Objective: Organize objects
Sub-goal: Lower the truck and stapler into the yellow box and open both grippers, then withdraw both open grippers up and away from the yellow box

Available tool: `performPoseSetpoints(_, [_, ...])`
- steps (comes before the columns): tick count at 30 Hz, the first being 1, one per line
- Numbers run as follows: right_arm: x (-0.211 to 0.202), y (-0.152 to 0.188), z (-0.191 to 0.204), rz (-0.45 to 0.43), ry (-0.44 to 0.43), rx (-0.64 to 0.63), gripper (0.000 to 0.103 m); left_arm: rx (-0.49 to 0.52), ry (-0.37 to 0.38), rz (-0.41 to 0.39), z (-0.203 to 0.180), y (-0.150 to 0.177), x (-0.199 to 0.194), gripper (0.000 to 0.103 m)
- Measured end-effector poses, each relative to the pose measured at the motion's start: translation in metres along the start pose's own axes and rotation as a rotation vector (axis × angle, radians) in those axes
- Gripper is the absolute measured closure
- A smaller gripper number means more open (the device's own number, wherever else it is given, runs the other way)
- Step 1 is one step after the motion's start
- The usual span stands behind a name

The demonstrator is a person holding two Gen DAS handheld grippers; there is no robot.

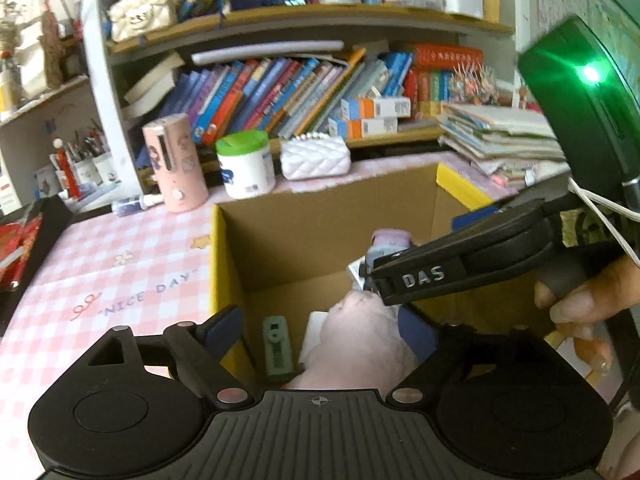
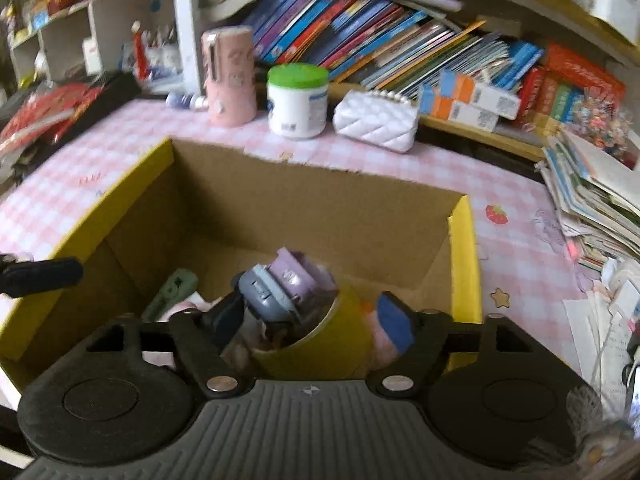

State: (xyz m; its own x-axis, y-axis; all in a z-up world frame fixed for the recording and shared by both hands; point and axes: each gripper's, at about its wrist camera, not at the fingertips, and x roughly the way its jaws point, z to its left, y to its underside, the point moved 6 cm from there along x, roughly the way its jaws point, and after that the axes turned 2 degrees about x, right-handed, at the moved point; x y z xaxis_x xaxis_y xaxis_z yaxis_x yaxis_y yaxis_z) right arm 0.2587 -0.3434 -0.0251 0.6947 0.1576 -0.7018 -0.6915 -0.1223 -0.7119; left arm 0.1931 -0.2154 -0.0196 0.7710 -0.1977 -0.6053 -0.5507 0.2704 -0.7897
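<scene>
An open cardboard box with yellow outer sides stands on the pink checked tablecloth. Inside it lie a pale pink plush thing, a green oblong item and a bottle with a purple cap. My left gripper hangs open over the box, the plush between its fingers but not pinched. In the right wrist view my right gripper is open around the bottle, whose grey collar and yellow label show; its pads stand off the sides. The right gripper's side reaches in from the right.
Behind the box stand a pink cylinder, a white jar with a green lid and a white quilted purse. Bookshelves fill the back. A pile of papers lies at right. A person's hand holds the right gripper.
</scene>
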Motion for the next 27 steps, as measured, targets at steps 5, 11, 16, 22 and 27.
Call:
performPoseSetpoints(5, [-0.03,-0.002,0.001,-0.084,0.022,0.091,0.018,-0.059,-0.022,-0.04,0.018,0.001,-0.025,0.009])
performPoseSetpoints(11, [-0.07,0.005,0.013,-0.187,0.09,0.169,0.009,-0.098,-0.074,-0.078,0.041,0.012,-0.056,0.004])
performPoseSetpoints(16, [-0.096,0.021,0.04,-0.224,0.127,0.169,0.003,-0.121,-0.124,-0.063,0.061,0.033,-0.079,0.004])
performPoseSetpoints(22, [-0.114,0.052,0.077,-0.222,0.193,0.168,0.0,-0.117,-0.185,-0.025,0.081,0.066,-0.103,0.001])
performPoseSetpoints(27, [-0.122,0.08,0.107,-0.18,0.203,0.202,0.0,-0.15,-0.188,0.019,0.096,0.093,-0.122,0.001])
